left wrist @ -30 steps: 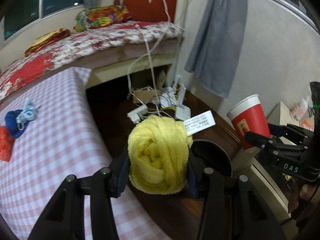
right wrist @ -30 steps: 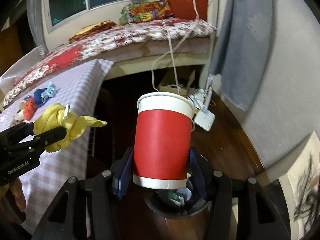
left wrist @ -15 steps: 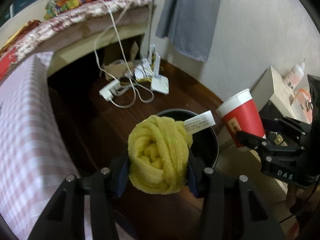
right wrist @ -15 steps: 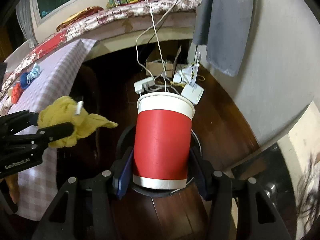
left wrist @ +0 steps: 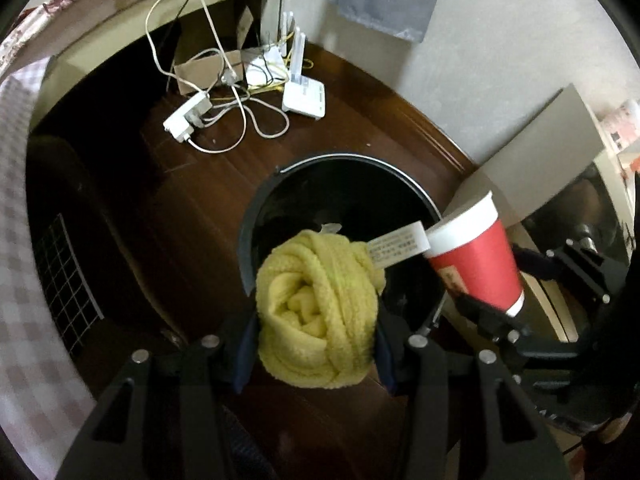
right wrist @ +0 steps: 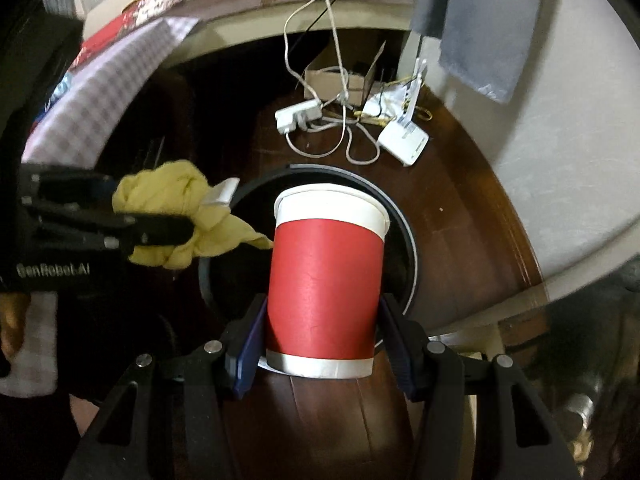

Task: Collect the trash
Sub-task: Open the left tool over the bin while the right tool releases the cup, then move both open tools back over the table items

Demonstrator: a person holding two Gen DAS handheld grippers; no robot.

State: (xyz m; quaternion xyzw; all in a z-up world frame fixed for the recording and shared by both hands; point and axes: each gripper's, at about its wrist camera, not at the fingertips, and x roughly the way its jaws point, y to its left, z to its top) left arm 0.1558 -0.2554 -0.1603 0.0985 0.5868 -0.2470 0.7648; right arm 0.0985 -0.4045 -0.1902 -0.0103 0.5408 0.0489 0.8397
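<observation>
My left gripper point(left wrist: 316, 344) is shut on a knotted yellow cloth point(left wrist: 316, 312) with a white label, held over the near rim of a round black trash bin point(left wrist: 320, 176) on the dark wooden floor. My right gripper point(right wrist: 322, 344) is shut on a red paper cup point(right wrist: 324, 284) with a white rim, held upright above the same bin point(right wrist: 404, 224). The cup also shows in the left wrist view point(left wrist: 476, 264), just right of the cloth. The cloth also shows in the right wrist view point(right wrist: 176, 216), left of the cup. The bin's inside is dark.
A white power strip point(left wrist: 186, 120), tangled cables point(left wrist: 240, 108), a white router point(left wrist: 302, 94) and a cardboard box point(right wrist: 340, 76) lie on the floor beyond the bin. A checked tablecloth point(left wrist: 16, 280) hangs at left. A grey box point(left wrist: 540, 152) and the wall stand at right.
Both grippers have moved forward and tilted down, from looking across the room to hanging over the bin. The cloth and the cup stay gripped and now sit closer together.
</observation>
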